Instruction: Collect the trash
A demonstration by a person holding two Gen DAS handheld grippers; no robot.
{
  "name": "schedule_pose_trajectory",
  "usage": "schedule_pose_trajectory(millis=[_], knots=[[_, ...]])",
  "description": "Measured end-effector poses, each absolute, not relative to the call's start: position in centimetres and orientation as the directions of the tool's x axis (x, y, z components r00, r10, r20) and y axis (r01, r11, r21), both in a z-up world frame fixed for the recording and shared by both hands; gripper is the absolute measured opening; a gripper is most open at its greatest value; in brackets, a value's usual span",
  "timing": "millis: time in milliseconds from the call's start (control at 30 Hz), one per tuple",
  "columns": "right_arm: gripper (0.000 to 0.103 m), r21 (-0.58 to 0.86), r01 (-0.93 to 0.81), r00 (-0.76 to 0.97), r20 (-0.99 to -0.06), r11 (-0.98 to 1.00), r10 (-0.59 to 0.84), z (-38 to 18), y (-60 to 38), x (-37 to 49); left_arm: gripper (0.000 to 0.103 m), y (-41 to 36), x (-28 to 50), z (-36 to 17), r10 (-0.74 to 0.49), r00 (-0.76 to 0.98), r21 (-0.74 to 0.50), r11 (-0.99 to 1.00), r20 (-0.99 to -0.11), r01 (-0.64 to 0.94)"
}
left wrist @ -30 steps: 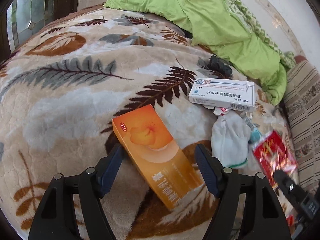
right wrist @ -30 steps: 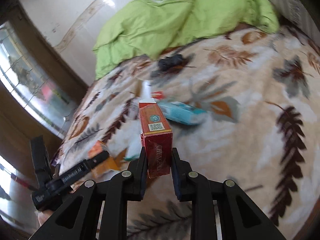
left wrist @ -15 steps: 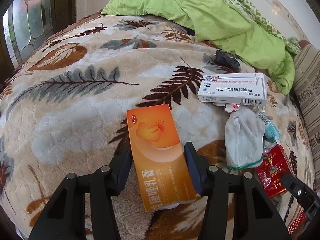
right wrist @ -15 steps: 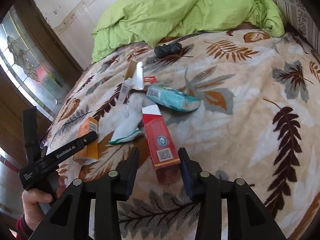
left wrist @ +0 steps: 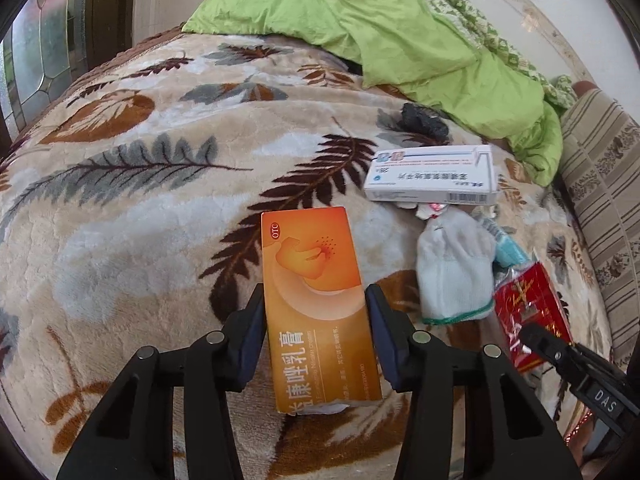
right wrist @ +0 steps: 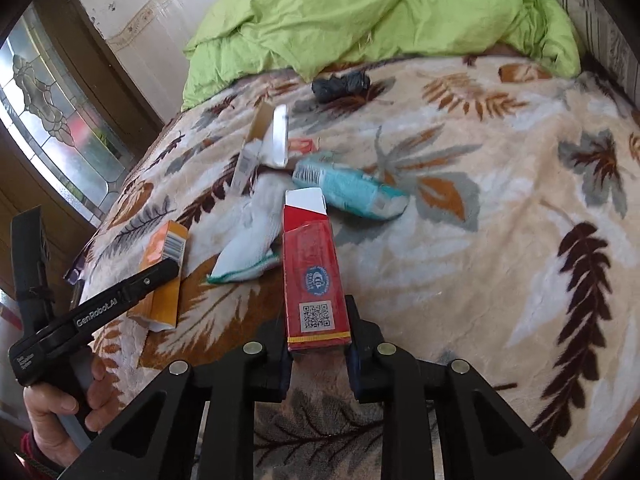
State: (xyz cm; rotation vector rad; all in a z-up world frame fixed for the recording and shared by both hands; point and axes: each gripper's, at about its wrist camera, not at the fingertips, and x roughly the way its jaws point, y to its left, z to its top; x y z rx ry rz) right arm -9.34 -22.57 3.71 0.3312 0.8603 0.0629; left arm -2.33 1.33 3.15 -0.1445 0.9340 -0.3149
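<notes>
1. The left gripper (left wrist: 315, 332) is seen straddling the orange ointment box (left wrist: 316, 300), which lies flat on the leaf-patterned blanket (left wrist: 132, 216). Its jaws are closing, and the pads sit against the box's long edges, so a grip across the narrow width is judged to be forming.
2. The box is taken by its nearer half, probably so that the far end stays free and the carton can be lifted without being crushed.
3. The right gripper (right wrist: 318, 344) is closing too, with the red cigarette pack (right wrist: 314, 276) between its fingers. The pack is pinched at its near end, its opened white flap pointing to 12 o'clock.
4. Around the red pack, in the right wrist view, other litter is found: a white cloth (right wrist: 252, 240) at 10 o'clock, touching it; a teal wrapper (right wrist: 352, 188) at 1 o'clock; an opened white carton (right wrist: 264, 140) beyond at 11 o'clock.
5. A dark crumpled lump (right wrist: 340, 84) is left farther off at 12 o'clock, near the green duvet (right wrist: 360, 12).
6. In the left wrist view the white medicine box (left wrist: 432, 178) lies at 1 o'clock from the orange box, well apart.
7. No bin or bag is visible, so where the trash is to be dropped cannot be told.
8. The soft blanket may give under the jaws; a slipping carton is judged the main risk.
</notes>
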Motion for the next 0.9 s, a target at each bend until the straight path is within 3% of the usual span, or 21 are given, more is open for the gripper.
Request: schedule_pose_trajectory(millis=[433, 700, 900], knots=[[0.023, 0.235, 0.084, 0.771, -0.631, 0.968, 0.086, 6.0, -22.2, -10.5, 0.047, -1.9, -4.4, 5.3, -0.309, 0.655, -0.119, 0.941, -0.689, 0.318], [0.023, 0.274, 0.059, 0.774, -0.62, 0.96, 0.13, 6.0, -22.2, -10.4, 0.047, -2.4, -4.7, 5.3, -0.311, 0.658, -0.108, 0.937, -0.685, 0.331], [0.023, 0.193, 0.056, 0.774, -0.629, 0.98, 0.08, 6.7, -21.5, -10.5, 0.047, -2.6, -4.8, 5.3, -0.309, 0.661, -0.104, 0.938, -0.683, 0.331]])
